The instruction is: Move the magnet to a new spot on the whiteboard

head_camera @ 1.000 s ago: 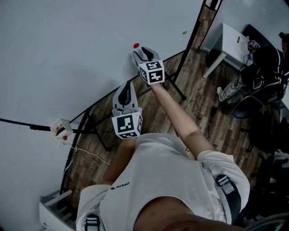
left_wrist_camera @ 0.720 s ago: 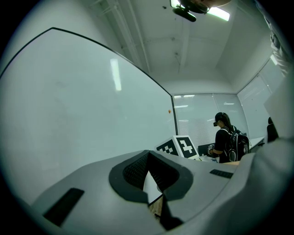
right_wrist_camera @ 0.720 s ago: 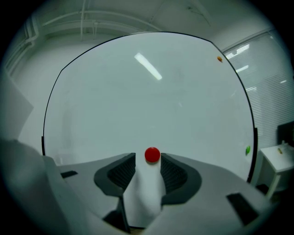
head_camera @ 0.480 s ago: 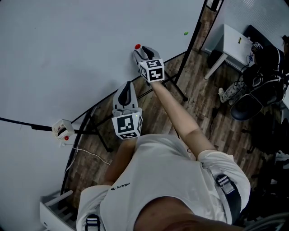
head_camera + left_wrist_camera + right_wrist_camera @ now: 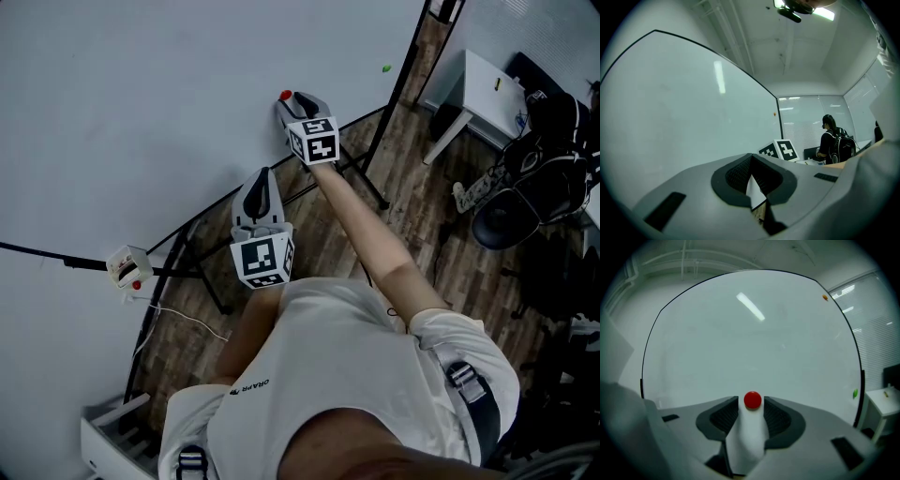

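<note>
Red magnet [image 5: 753,400] sits right between the tips of the right gripper [image 5: 753,406]. The fingers [image 5: 723,414] are part open and bracket it on both sides, with a thin sliver of white showing each side, so they look not yet clamped. Magnet is flat on the whiteboard [image 5: 750,333], low down near the board's bottom edge.

Left gripper [image 5: 751,157]: fingers closed tip to tip, nothing held. It is parked lower and nearer the body, pointing up along the board and well apart from the magnet.

Step, as I judge it: the grasp, at the end of the reach. Next move calls for closing the fingers squarely on the magnet's rim, then pulling or sliding it off its spot and setting it down elsewhere on the board. A pinch on the small round rim could slip.

Room: the board is bare above and to the person's left of the magnet, so there is plenty of space there. The black frame runs just below the right gripper in the head view, so there is little room downward. A green dot [image 5: 855,393] lies near the right frame and an orange dot [image 5: 825,297] near the top right edge; both are well apart from the magnet. The stand legs [image 5: 372,183] and wood floor [image 5: 412,216] lie below, with a white tabletop [image 5: 483,84] beyond the board's right end.
</note>
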`<control>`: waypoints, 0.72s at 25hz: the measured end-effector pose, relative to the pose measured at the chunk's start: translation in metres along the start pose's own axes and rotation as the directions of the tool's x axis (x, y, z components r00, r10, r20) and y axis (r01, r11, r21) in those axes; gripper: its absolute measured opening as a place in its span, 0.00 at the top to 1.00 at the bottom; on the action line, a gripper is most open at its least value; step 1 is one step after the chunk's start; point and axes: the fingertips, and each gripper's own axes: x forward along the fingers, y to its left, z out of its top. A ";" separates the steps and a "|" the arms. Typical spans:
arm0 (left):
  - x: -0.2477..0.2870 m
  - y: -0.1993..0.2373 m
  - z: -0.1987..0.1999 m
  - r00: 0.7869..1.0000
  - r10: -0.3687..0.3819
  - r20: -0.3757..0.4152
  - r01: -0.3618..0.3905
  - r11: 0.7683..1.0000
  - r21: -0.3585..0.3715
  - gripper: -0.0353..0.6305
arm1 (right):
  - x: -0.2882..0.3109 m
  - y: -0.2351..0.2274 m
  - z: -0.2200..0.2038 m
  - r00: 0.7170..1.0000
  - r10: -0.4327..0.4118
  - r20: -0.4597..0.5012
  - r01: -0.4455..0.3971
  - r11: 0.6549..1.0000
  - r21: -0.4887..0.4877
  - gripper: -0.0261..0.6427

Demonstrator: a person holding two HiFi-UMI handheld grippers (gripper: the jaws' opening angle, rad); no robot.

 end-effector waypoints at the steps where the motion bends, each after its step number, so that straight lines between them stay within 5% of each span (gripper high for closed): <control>1: 0.000 0.000 0.000 1.000 0.002 -0.001 -0.002 1.000 -0.001 0.94 | 0.001 -0.001 0.001 1.000 0.000 0.001 0.000 1.000 0.002 0.72; 18: 0.003 0.006 -0.004 1.000 -0.002 -0.008 0.002 1.000 -0.004 0.94 | 0.014 -0.003 -0.001 1.000 -0.011 -0.010 0.011 1.000 -0.014 0.72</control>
